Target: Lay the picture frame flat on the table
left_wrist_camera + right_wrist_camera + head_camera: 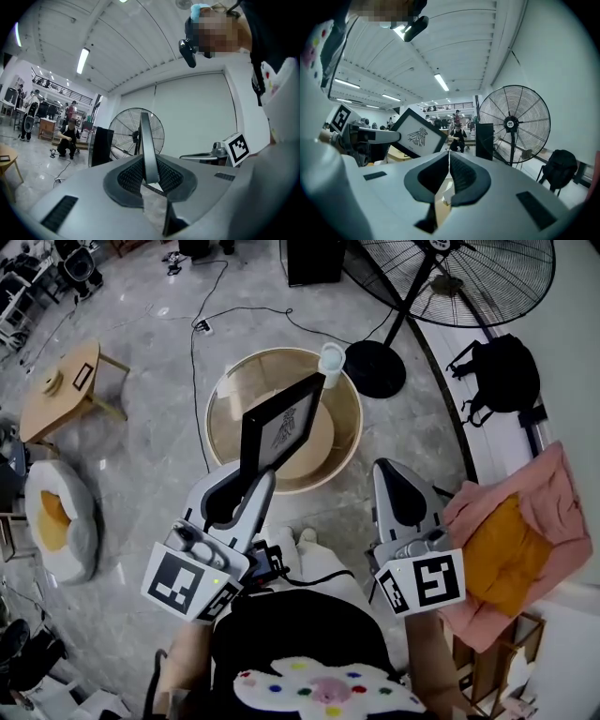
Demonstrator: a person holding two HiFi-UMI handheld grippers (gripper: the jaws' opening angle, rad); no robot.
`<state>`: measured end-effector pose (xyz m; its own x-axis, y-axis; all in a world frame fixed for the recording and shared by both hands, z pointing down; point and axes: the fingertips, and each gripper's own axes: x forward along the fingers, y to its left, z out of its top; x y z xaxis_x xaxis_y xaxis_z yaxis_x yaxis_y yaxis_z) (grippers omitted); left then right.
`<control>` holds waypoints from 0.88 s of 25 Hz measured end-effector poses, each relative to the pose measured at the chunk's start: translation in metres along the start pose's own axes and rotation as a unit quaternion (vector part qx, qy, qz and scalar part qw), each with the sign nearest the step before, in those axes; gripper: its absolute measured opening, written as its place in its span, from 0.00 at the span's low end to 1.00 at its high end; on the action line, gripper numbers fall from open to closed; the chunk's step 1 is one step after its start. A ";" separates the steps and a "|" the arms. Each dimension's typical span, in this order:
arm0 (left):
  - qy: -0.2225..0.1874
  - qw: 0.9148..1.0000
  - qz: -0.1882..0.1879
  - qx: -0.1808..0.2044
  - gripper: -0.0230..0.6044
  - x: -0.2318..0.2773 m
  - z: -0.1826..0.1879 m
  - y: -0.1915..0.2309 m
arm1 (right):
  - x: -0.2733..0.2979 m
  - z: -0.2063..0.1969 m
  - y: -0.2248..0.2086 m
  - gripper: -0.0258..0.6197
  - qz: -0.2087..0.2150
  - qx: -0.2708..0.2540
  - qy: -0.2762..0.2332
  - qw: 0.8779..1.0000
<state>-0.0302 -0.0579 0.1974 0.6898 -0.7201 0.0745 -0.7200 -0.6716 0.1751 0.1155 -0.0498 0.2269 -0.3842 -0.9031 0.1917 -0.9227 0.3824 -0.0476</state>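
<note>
picture frame [149, 150] edge-on, bird print [417, 136] perhaps

Not a word or number here can be read. The picture frame [417, 136] shows only a bird-like emblem, the fan's hub badge [510, 123] is too small, and the square markers [433, 582] are plain black-and-white patterns.
</note>
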 end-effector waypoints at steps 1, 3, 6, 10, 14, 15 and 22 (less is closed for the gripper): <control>0.000 1.000 -0.003 -0.002 0.15 0.002 0.001 0.002 | 0.001 0.000 -0.001 0.09 -0.003 -0.001 0.001 1.000; -0.001 1.000 -0.009 -0.004 0.15 0.004 0.002 0.004 | 0.003 0.000 -0.004 0.09 -0.010 -0.001 0.002 1.000; -0.002 1.000 -0.020 -0.002 0.15 0.007 0.004 0.005 | 0.003 0.001 -0.007 0.09 -0.022 -0.001 0.000 1.000; -0.002 0.999 -0.033 -0.004 0.15 0.013 0.006 0.009 | 0.006 0.005 -0.009 0.09 -0.032 0.000 -0.005 0.999; 0.000 0.999 -0.052 -0.009 0.15 0.015 0.005 0.010 | 0.010 0.006 -0.009 0.09 -0.041 0.001 -0.006 0.999; 0.001 0.998 -0.058 -0.011 0.15 0.016 0.005 0.009 | 0.011 0.006 -0.009 0.09 -0.042 0.002 -0.005 0.999; 0.003 0.993 -0.108 -0.053 0.15 0.020 -0.002 0.001 | 0.015 0.006 -0.010 0.10 -0.027 0.039 -0.020 0.999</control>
<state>-0.0164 -0.0726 0.2006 0.8280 -0.5599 0.0289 -0.5429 -0.7879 0.2905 0.1187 -0.0679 0.2241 -0.3326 -0.9298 0.1574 -0.9414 0.3173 -0.1146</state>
